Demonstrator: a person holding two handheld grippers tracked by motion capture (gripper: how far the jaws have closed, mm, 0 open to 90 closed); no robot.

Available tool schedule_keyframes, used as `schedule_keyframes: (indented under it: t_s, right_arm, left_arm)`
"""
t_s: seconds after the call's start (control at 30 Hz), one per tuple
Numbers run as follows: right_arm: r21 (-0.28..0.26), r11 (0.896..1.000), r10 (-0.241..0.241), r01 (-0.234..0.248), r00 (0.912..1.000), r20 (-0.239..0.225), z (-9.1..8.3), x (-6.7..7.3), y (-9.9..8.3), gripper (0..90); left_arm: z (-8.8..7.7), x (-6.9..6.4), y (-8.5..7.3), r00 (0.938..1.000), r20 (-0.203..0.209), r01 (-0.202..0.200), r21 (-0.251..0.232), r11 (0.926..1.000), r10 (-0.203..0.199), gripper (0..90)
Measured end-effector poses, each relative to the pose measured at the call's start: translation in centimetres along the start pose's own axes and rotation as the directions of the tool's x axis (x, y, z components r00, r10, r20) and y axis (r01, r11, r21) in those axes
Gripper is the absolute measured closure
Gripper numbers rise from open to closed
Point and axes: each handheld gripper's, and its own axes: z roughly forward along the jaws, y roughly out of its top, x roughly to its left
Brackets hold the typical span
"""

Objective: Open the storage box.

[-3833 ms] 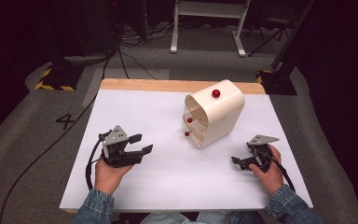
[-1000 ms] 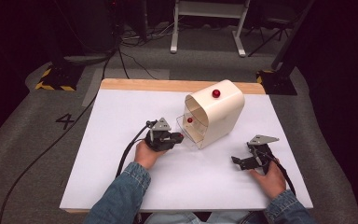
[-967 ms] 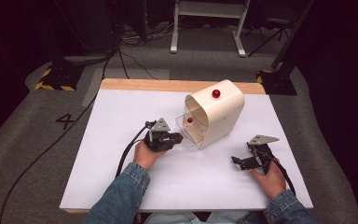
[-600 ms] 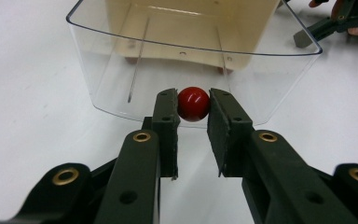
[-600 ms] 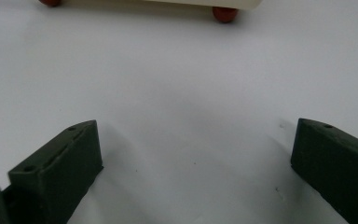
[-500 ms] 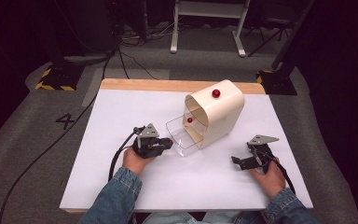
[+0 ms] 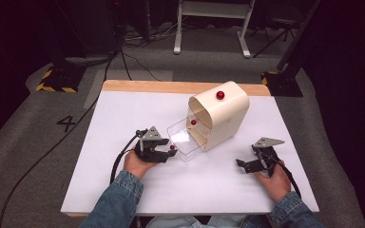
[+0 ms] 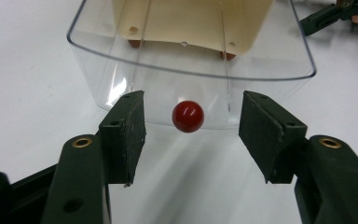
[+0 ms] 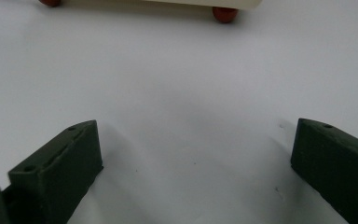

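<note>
2 claws gape, holding nothing: left claw [image 8: 189,135] flanks the drawer knob [image 8: 188,116]; right claw [image 9: 191,172] cropped.

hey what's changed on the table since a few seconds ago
The left gripper went to the cabinet and drew its clear drawer out toward the person by its red knob. Its jaws now stand open either side of the knob, not touching it. The right gripper and the cabinet have not moved.

Cream cabinet [image 7: 223,116], clear drawer [image 7: 184,140] with red knob [image 8: 188,116]; white table [image 7: 123,118]; black grippers; denim sleeves [image 7: 116,204].
</note>
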Motion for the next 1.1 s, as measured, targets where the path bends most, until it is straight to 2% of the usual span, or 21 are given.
schedule_keyframes:
  t_s: [0.13,0.17,0.37,0.43,0.5,0.6,0.63,0.87,1.1]
  right_arm:
    - [0.0,1.0,-0.001,0.001,1.0,0.001,0.0,0.0,0.0,1.8]
    - [0.0,1.0,-0.002,0.002,1.0,0.001,0.0,0.0,0.0,1.7]
    - [0.0,1.0,-0.001,0.001,1.0,0.001,0.0,0.0,0.0,1.8]
    - [0.0,1.0,-0.001,0.001,1.0,0.001,0.0,0.0,0.0,1.7]
    - [0.0,1.0,-0.001,0.001,1.0,0.001,0.0,0.0,0.0,1.7]
    - [0.0,1.0,-0.001,0.001,1.0,0.001,0.0,0.0,0.0,1.8]
    - [0.0,1.0,-0.001,0.001,1.0,0.001,0.0,0.0,0.0,1.7]
    - [0.0,1.0,-0.001,0.001,1.0,0.002,0.0,0.0,0.0,1.7]
    - [0.0,1.0,-0.001,0.001,1.0,0.002,0.0,0.0,0.0,1.7]
  left_arm:
    - [-0.9,-0.1,0.5,0.9996,-0.018,-0.023,-0.029,0.9993,0.023,40.9]
    - [-1.1,-0.2,0.6,0.9999,-0.01,-0.009,-0.037,0.9993,0.009,41.0]
    - [-2.0,-0.3,2.2,0.9997,-0.013,-0.022,-0.101,0.9946,0.02,42.6]
    - [-2.1,-0.3,2.8,0.9993,-0.02,-0.033,-0.088,0.9956,0.031,43.1]
    - [-2.3,-0.4,3.3,0.9996,-0.012,-0.028,-0.114,0.9931,0.026,44.0]
    - [-2.4,-0.4,4.3,0.9998,0.003,-0.017,-0.124,0.9922,0.017,44.4]
    - [-2.4,-0.4,4.5,0.9997,-0.003,-0.025,-0.127,0.9916,0.025,44.5]
    - [-1.7,-0.4,6.2,0.9997,0.017,-0.014,-0.137,0.9905,0.016,44.9]
    - [-0.3,-0.5,7.0,0.9991,0.031,-0.025,-0.148,0.9887,0.03,42.8]
